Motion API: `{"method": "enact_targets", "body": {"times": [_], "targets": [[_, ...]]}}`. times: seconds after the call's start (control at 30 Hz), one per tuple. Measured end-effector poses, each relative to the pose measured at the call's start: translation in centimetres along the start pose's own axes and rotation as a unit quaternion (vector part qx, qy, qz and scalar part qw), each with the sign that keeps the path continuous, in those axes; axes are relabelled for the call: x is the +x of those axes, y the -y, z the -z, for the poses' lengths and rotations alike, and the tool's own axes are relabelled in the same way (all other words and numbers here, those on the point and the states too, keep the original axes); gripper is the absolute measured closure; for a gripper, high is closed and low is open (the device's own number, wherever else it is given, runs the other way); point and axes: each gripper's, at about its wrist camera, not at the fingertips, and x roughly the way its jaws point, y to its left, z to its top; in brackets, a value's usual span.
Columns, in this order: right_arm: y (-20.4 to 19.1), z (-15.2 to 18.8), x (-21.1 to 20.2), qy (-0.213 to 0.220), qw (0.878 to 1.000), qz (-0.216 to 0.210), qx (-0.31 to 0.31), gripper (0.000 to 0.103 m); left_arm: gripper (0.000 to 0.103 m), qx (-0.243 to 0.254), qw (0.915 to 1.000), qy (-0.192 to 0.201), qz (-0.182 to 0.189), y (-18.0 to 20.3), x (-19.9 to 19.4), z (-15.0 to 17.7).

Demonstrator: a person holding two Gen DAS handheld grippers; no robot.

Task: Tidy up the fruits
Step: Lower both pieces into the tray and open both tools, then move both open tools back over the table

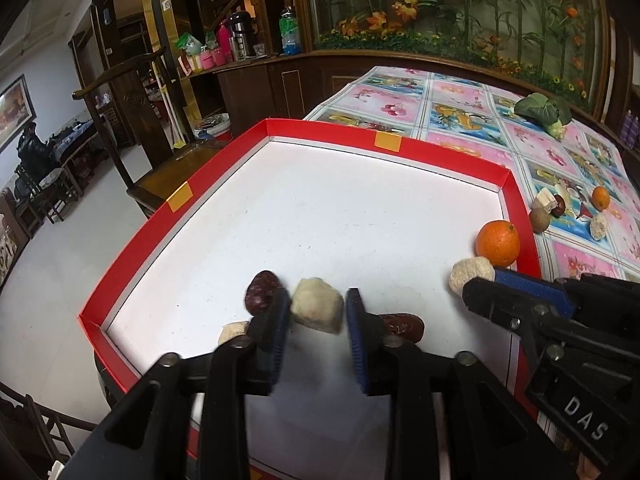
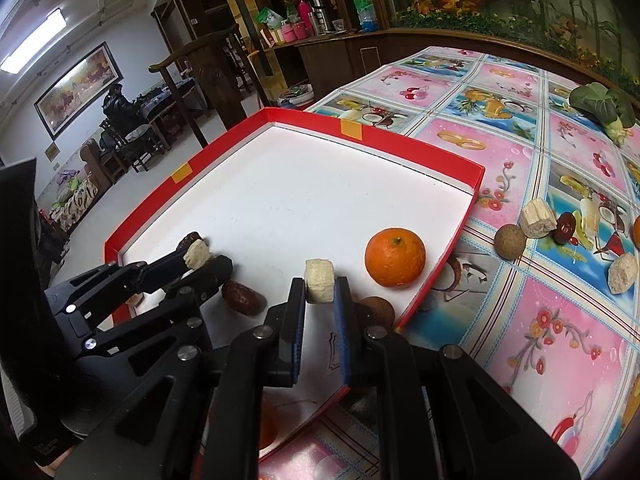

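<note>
Beige chunk [image 2: 319,287] sits clamped in the right gripper [image 2: 320,294]; a second pale chunk [image 1: 317,310] lies between the left gripper [image 1: 318,314] fingers, grasp undeterminable. Orange [image 2: 395,257] rests right of both.

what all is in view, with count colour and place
tray: one, red rim, white floor, on tablecloth
tablecloth: one, pink-blue fruit print
oranges: at least two, orange, one in tray, one on cloth
beige chunks: five, two gripped, one in tray, two on cloth
dates: three, dark red, two in tray, one on cloth
round fruits: two, brown, one in tray, one on cloth
leafy vegetable: one, green, far cloth
left gripper: black, shut on beige chunk
right gripper: black, shut on beige chunk
</note>
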Motion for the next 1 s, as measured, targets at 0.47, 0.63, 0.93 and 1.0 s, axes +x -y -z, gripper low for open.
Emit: {"method": "enact_targets", "body": {"times": [0.47, 0.63, 0.93, 1.0], "targets": [[4.5, -0.9, -4.7, 0.048, 0.996, -0.019, 0.077, 0.047, 0.025, 0.004, 0.9991, 0.026, -0.034, 1.7, -2.6, -1.1], [7.5, -1.1, -7.0, 0.070, 0.993, -0.002, 0.096, 0.047, 0.024, 0.025, 0.9988, 0.031, -0.028, 3.6, -3.2, -1.4], [14.6, -0.6, -10.7, 0.094, 0.984, 0.045, 0.143, 0.047, 0.024, 0.070, 0.9970, 0.032, -0.012, 7.3, -3.7, -1.3], [16.0, -0.4, -11.6, 0.101, 0.982, 0.057, 0.149, 0.047, 0.024, 0.077, 0.9965, 0.031, -0.010, 7.9, -3.8, -1.3]]}}
